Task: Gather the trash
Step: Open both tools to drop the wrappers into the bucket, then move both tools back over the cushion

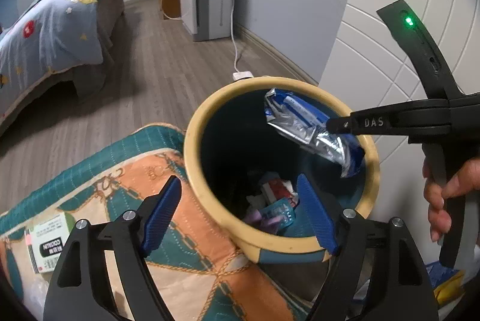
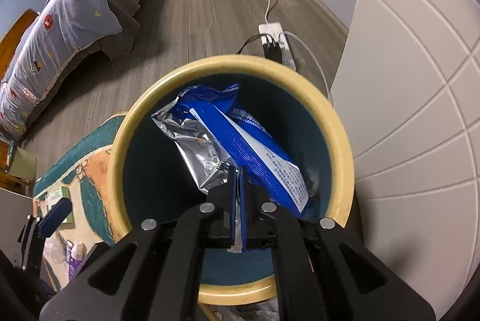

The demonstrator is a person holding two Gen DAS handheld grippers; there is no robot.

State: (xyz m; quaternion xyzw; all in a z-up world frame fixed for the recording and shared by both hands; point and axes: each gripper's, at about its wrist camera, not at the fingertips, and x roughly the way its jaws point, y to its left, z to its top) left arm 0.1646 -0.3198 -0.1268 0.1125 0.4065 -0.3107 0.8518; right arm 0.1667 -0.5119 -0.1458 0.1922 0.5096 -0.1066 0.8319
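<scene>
Right tool point(image 2: 238, 186) clamping wrapper point(image 2: 240, 138), above bin point(image 2: 336, 123)

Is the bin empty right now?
No, the bin already holds trash at its bottom, and the right gripper holds a wrapper over its mouth.

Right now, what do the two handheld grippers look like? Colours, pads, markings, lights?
Both are black plastic frames with cut-out slots and silver round bolt heads. The left gripper carries blue ribbed finger pads. The right gripper has thin blue-edged fingers, white "DAS" lettering on its arm, a curved black handle and a lit green LED. No cables or sleeves visible.
</scene>
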